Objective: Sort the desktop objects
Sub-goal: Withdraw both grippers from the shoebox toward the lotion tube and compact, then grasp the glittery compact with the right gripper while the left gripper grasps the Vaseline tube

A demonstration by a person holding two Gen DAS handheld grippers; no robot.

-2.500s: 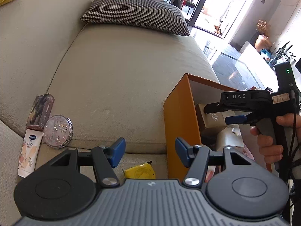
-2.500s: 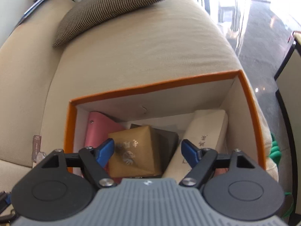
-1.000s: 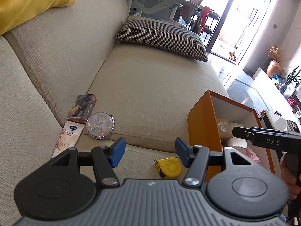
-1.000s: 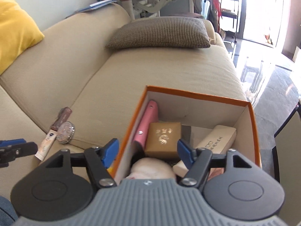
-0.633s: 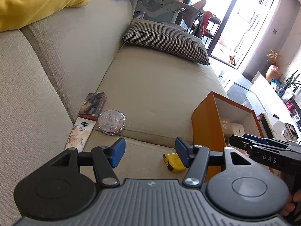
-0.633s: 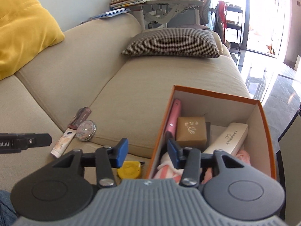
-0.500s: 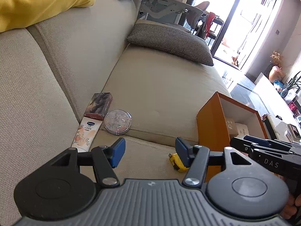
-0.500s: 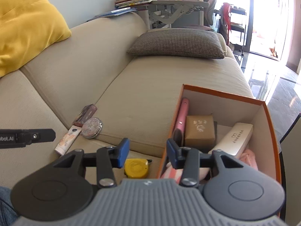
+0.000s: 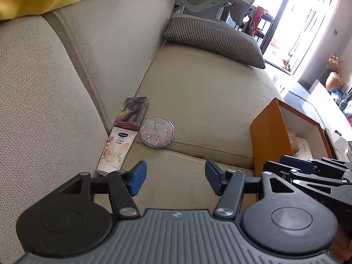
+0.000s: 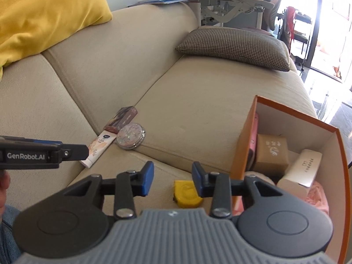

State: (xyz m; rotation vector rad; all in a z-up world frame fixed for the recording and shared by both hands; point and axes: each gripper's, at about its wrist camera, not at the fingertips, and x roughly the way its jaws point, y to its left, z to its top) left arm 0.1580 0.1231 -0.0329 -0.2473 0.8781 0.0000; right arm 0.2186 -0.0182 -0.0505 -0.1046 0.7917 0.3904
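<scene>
Yellow tape measure (image 10: 187, 192) half hidden behind right gripper (image 10: 172, 177), narrowly parted; left gripper (image 9: 175, 178) wide, empty; orange box (image 10: 242, 140) just beside.

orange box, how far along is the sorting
Partly done. The orange box already holds a brown box, a white case and a pink wallet. Nothing is in hand: the left gripper and right gripper both have open, empty jaws. Left on the sofa: the yellow tape measure, glitter compact, hand cream tube and small dark box.
</scene>
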